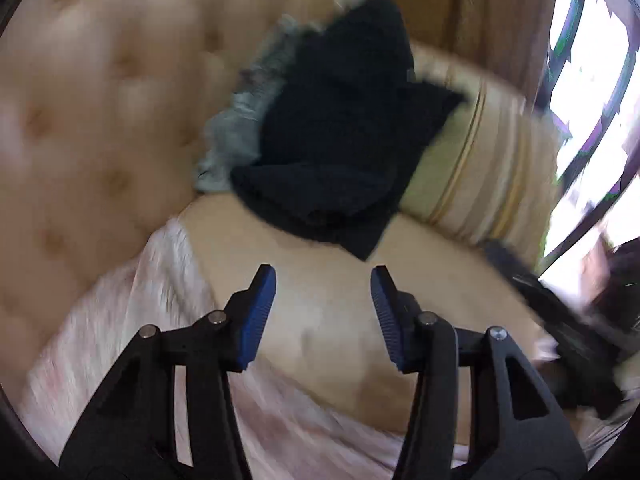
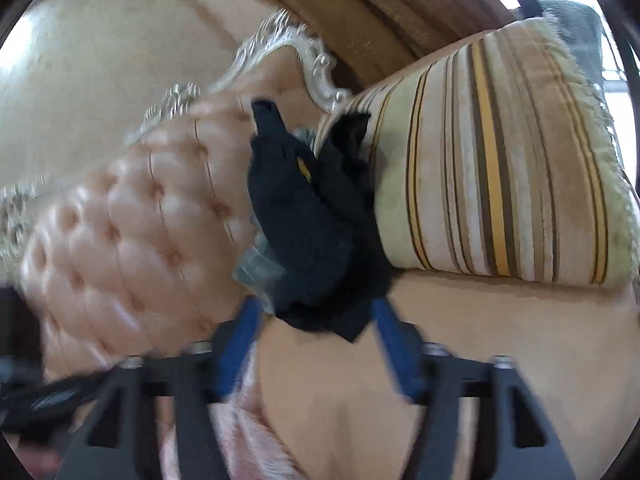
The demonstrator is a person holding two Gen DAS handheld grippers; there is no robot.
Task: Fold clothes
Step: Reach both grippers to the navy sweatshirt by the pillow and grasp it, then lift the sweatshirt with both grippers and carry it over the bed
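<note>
My left tool (image 1: 323, 280) and right tool (image 2: 316, 316) were both spread wide, holding nothing. The dark clothes (image 1: 340, 152) lay heaped on the sofa (image 1: 100, 112), against a striped cushion (image 2: 500, 160).

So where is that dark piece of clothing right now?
In both views the dark garment lies heaped on the sofa seat, between the tufted backrest and the striped cushion, ahead of both open grippers.

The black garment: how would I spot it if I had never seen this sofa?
Find the tufted peach sofa back and the striped cushion at its end. The black garment is crumpled in the corner between them, over a grey cloth. It is the only dark thing among pale upholstery.
</note>
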